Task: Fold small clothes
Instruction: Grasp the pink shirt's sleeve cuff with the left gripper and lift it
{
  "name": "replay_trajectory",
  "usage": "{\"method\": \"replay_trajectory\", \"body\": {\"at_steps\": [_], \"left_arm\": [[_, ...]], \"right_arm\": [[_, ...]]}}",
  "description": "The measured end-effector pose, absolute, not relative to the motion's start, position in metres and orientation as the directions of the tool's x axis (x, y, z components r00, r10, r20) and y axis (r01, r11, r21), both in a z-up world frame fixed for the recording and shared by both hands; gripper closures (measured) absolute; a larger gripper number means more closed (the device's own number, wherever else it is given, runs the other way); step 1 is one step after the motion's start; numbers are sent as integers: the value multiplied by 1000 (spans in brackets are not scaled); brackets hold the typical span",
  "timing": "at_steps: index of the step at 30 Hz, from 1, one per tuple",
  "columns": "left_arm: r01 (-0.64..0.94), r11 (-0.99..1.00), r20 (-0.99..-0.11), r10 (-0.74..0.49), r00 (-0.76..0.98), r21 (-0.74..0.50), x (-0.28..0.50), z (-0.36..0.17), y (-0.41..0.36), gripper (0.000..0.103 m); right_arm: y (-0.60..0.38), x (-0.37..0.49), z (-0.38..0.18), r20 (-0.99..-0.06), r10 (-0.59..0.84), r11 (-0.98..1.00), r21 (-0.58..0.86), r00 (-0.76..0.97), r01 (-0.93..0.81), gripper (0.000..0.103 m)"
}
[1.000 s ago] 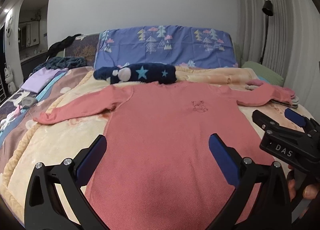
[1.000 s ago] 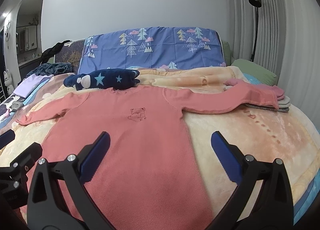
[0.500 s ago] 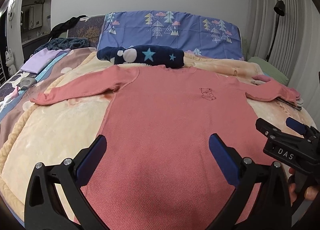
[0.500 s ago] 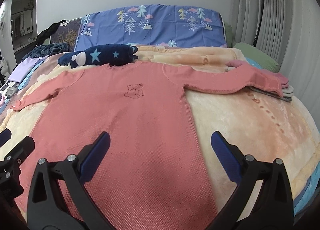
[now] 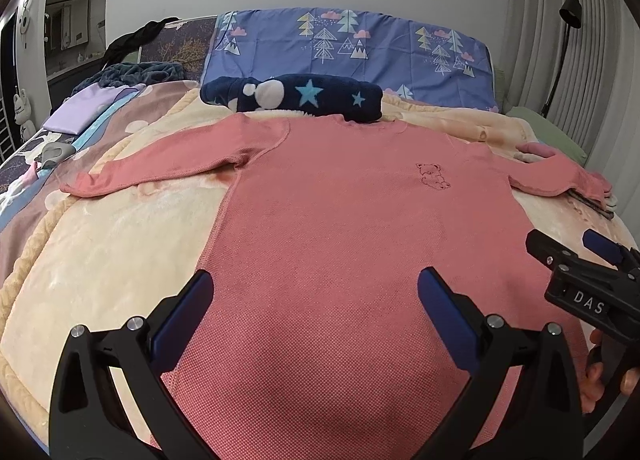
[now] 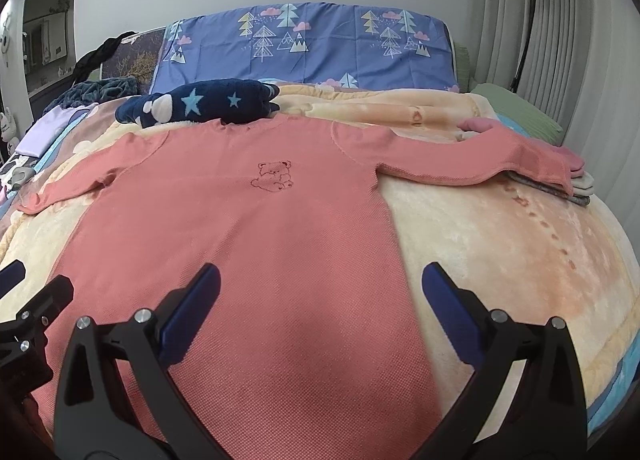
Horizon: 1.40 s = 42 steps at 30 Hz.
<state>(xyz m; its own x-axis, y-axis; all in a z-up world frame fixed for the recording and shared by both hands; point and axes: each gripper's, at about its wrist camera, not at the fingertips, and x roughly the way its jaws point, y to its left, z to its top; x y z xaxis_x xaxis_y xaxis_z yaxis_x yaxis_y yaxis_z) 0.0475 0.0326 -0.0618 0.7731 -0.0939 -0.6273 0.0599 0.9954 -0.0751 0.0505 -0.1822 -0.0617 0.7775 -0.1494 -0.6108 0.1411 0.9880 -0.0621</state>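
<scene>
The salmon-pink waffle-knit long-sleeved top [image 5: 344, 220] lies flat on the bed's peach fleece blanket [image 5: 112, 252], its long axis running straight ahead of both pairs of fingers, hem nearest. The left gripper [image 5: 312, 320] and right gripper [image 6: 320, 308] hover over the hem, fingers spread wide and empty. Each sleeve stretches outward beyond its own side's fingers. A navy star-patterned plush bundle [image 5: 296, 98] touches the collar; a small stack of folded clothes [image 6: 576, 180] sits under the right cuff, possibly in the way.

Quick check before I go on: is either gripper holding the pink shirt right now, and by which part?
Nothing is held. The left gripper and right gripper are both open above the pink shirt, which lies flat on the blanket.
</scene>
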Motion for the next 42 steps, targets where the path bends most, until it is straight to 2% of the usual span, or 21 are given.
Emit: {"method": "replay_trajectory", "body": {"at_steps": [7, 11, 17, 20, 26, 35, 37, 38, 39, 40, 41, 42], "left_arm": [[55, 994, -642, -103, 760, -94, 60, -58, 46, 1], [37, 986, -660, -136, 739, -163, 75, -57, 70, 1], [-129, 955, -665, -85, 742, -267, 103, -60, 151, 1], [-238, 900, -668, -76, 740, -366, 116, -69, 210, 1], [-403, 753, -670, -66, 740, -519, 144, -95, 316, 20], [-568, 542, -689, -28, 724, -619, 201, -138, 417, 22], [-577, 519, -681, -16, 732, -631, 209, -141, 424, 34], [-572, 519, -677, -17, 736, -635, 214, -142, 426, 57], [-557, 521, -669, -35, 742, -646, 220, -144, 428, 85], [-550, 516, -666, -54, 744, -657, 225, -146, 428, 96], [-548, 510, -660, -55, 749, -664, 227, -145, 427, 102], [-543, 519, -653, -41, 756, -660, 228, -140, 423, 102]], "right_arm": [[-181, 58, -58, -602, -169, 986, -103, 780, 134, 2], [-180, 64, -57, -603, -161, 986, -129, 782, 104, 2], [-188, 79, -62, -628, -131, 988, -147, 767, 48, 2], [-195, 92, -69, -657, -134, 989, -140, 742, 55, 2], [-200, 114, -81, -702, -116, 991, -127, 703, 37, 2], [-194, 154, -84, -710, -142, 987, -154, 690, 44, 2], [-190, 163, -86, -711, -144, 986, -165, 689, 36, 2], [-188, 166, -87, -712, -145, 985, -170, 687, 32, 2], [-185, 170, -89, -714, -146, 984, -176, 685, 25, 2], [-183, 173, -91, -717, -146, 983, -181, 682, 19, 2], [-181, 176, -94, -720, -144, 982, -186, 679, 11, 2], [-180, 179, -95, -722, -142, 982, -191, 677, 2, 2]]}}
